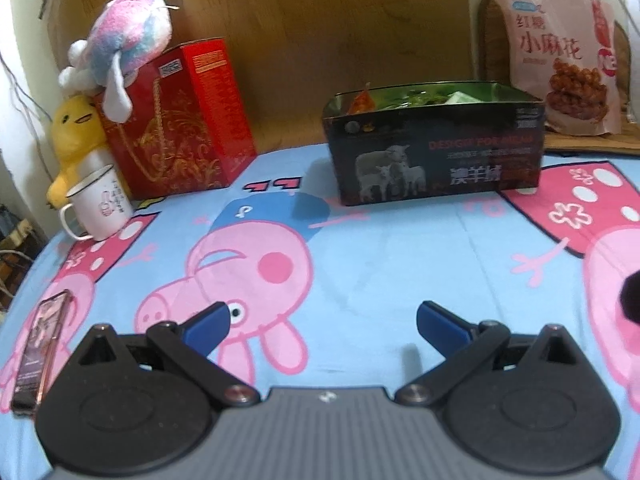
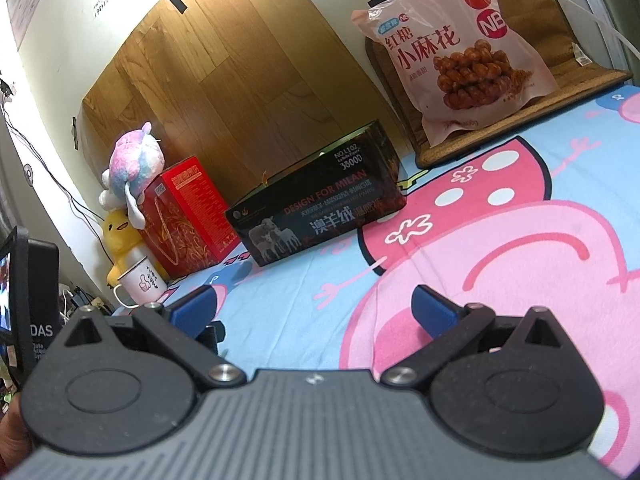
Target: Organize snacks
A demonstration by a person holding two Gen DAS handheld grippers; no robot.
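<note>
Black box (image 2: 320, 216) reads "DESIGN FOR MILAN"; pink snack bag (image 2: 464, 52) marked "NB". Left gripper (image 1: 322, 322), right gripper (image 2: 314, 310): fingers wide, empty.

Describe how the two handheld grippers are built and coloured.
Both look alike: the left gripper and right gripper have blue fingertips on black linkage arms with silver pivot screws, round black side housings, and a ribbed grey central body. No cables or sleeves show.

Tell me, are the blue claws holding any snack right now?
No. The left gripper and right gripper are both open, holding nothing.
</note>
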